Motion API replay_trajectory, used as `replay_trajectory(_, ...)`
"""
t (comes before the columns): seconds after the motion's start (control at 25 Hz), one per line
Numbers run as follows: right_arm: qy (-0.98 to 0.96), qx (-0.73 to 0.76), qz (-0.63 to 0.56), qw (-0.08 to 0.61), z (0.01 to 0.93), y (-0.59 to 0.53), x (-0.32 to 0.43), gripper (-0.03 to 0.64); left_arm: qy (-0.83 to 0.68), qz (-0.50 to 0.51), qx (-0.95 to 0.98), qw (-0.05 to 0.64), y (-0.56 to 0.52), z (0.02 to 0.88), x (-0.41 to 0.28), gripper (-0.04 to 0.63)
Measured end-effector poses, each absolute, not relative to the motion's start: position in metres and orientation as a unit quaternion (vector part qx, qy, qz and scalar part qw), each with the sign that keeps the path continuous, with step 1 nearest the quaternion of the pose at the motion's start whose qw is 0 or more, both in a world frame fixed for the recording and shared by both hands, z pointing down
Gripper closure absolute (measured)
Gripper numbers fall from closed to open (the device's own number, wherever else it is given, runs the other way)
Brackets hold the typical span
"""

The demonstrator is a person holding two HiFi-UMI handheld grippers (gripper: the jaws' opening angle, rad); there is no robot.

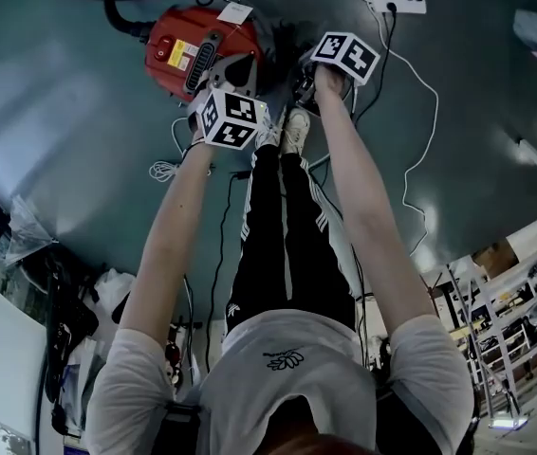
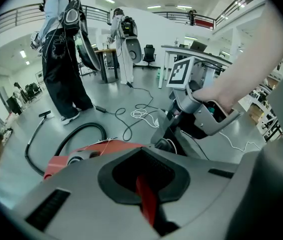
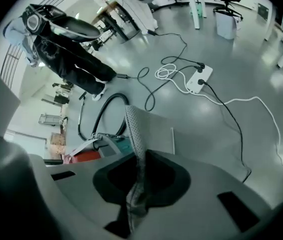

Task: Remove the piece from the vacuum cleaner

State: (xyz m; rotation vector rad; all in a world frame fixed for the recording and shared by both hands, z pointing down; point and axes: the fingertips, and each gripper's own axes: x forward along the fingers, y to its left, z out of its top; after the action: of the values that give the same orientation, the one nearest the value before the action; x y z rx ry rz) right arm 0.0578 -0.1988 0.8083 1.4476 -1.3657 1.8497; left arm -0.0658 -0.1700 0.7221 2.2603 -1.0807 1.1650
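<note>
The left gripper (image 2: 146,196) pinches a red edge of the vacuum cleaner (image 1: 181,38). Just beside the vacuum cleaner, the right gripper (image 3: 135,186) is clamped on the grey perforated piece (image 3: 131,126), which stands on edge.

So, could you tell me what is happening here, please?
A person stands over a red vacuum cleaner on the floor. The left tongs pinch a red edge of it, while the right tongs are closed on a grey perforated piece. Whether it has come free, I cannot tell.
</note>
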Motion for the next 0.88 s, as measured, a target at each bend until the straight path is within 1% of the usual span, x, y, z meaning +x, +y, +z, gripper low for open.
replay_trajectory(0.04,-0.504,0.519,0.654,0.222,0.807,-0.198,0.058,0.583,-0.387,0.413,0.803,0.185,-0.17,0.722,-0.066,0.592)
replay_trajectory(0.08,-0.516,0.517,0.642,0.234,0.806,-0.196,0.06,0.593,-0.389,0.412,0.803,0.183,-0.17,0.722,-0.066,0.592)
replay_trajectory(0.16,-0.532,0.513,0.627,0.244,0.805,-0.19,0.065,0.595,-0.391,0.41,0.803,0.184,-0.17,0.722,-0.066,0.592)
replay_trajectory(0.28,-0.549,0.501,0.625,0.239,0.804,-0.182,0.071,0.595,-0.39,0.41,0.804,0.183,-0.168,0.72,-0.065,0.592)
replay_trajectory(0.44,-0.601,0.474,0.574,0.291,0.803,-0.181,0.068,0.595,-0.392,0.406,0.804,0.188,-0.169,0.721,-0.066,0.592)
replay_trajectory(0.48,-0.603,0.47,0.575,0.29,0.804,-0.18,0.069,0.594,-0.393,0.406,0.804,0.188,-0.169,0.722,-0.066,0.592)
replay_trajectory(0.68,-0.582,0.495,0.6,0.237,0.804,-0.165,0.071,0.595,-0.392,0.407,0.804,0.184,-0.167,0.722,-0.067,0.592)
replay_trajectory(0.8,-0.581,0.499,0.6,0.231,0.805,-0.159,0.069,0.595,-0.387,0.405,0.807,0.187,-0.164,0.723,-0.068,0.592)
replay_trajectory(0.88,-0.587,0.485,0.601,0.241,0.808,-0.16,0.069,0.595,-0.384,0.404,0.809,0.187,-0.162,0.723,-0.069,0.592)
